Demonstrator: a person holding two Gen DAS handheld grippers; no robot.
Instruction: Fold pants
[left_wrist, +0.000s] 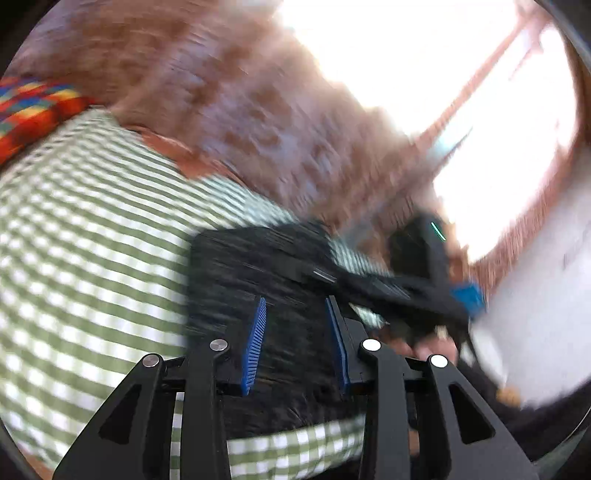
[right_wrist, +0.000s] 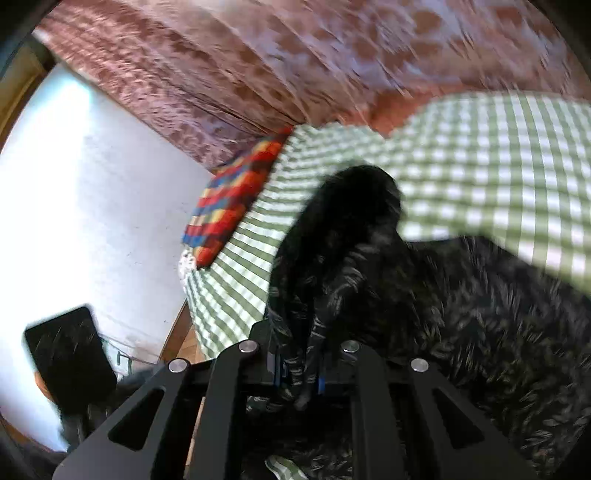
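Note:
The pants (left_wrist: 255, 266) are dark with a fine pale pattern and lie on the green-and-white checked sheet (left_wrist: 92, 240). In the blurred left wrist view my left gripper (left_wrist: 295, 301) hovers over them, its blue pads (left_wrist: 256, 343) apart and nothing pressed between them. My right gripper (left_wrist: 424, 291) shows at the right of that view, with a hand (left_wrist: 424, 349) under it. In the right wrist view my right gripper (right_wrist: 300, 373) is shut on a bunch of the pants (right_wrist: 347, 229), which rises in front of the lens. The rest of the fabric (right_wrist: 487, 332) spreads to the right.
A multicoloured pillow (right_wrist: 229, 206) lies at the bed's far end. A reddish patterned curtain (right_wrist: 221, 74) hangs behind it. A bright window (left_wrist: 424, 74) glares. Beside the bed are a white wall (right_wrist: 92, 184), a black object (right_wrist: 70, 354) and a strip of wooden floor (right_wrist: 181, 339).

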